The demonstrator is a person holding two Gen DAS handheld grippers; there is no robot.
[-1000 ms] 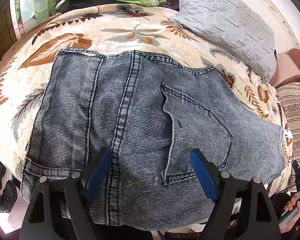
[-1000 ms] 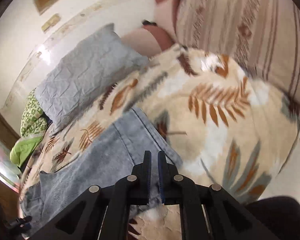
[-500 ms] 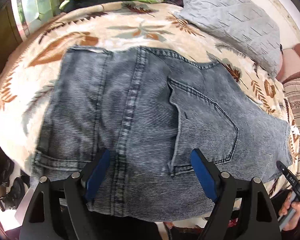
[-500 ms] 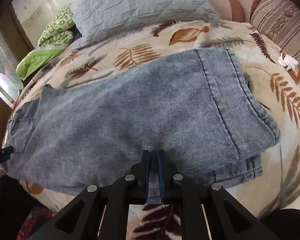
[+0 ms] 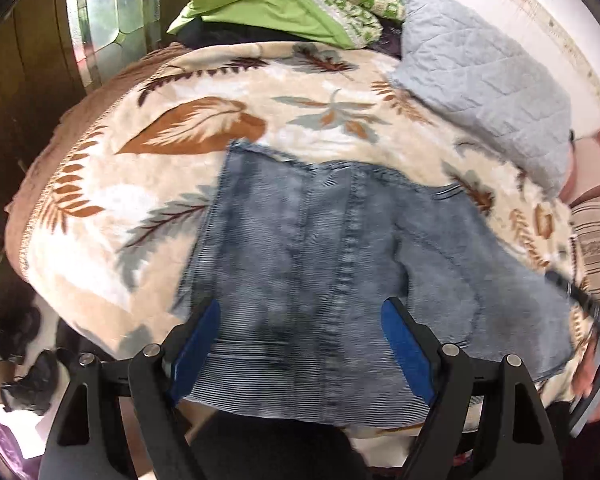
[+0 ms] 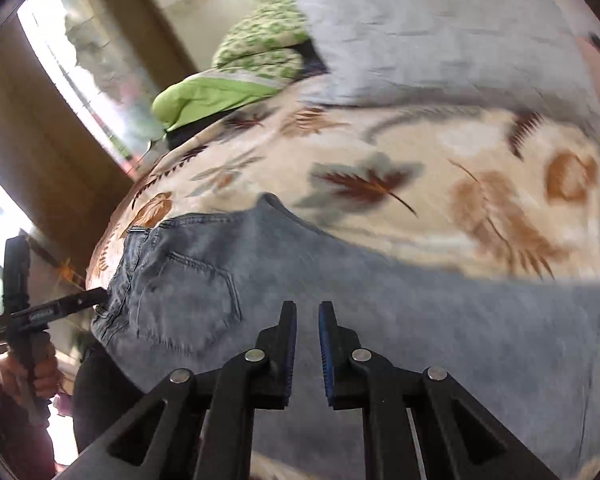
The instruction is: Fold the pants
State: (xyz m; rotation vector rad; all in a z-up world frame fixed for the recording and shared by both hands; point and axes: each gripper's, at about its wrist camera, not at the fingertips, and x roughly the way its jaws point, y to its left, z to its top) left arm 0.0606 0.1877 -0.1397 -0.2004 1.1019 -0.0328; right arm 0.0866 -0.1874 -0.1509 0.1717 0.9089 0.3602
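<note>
I see the pants [image 5: 340,264] lying flat on the bed [image 5: 204,132]: faded blue-grey ribbed denim, back pocket up, waistband toward the bed's near-left edge, one hem hanging just past that edge.

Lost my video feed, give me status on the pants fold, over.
Left claw wide open over the waistband end. Right claw slightly parted, empty, above the jeans. Jeans flat on leaf-print blanket. Nothing in the way.
</note>
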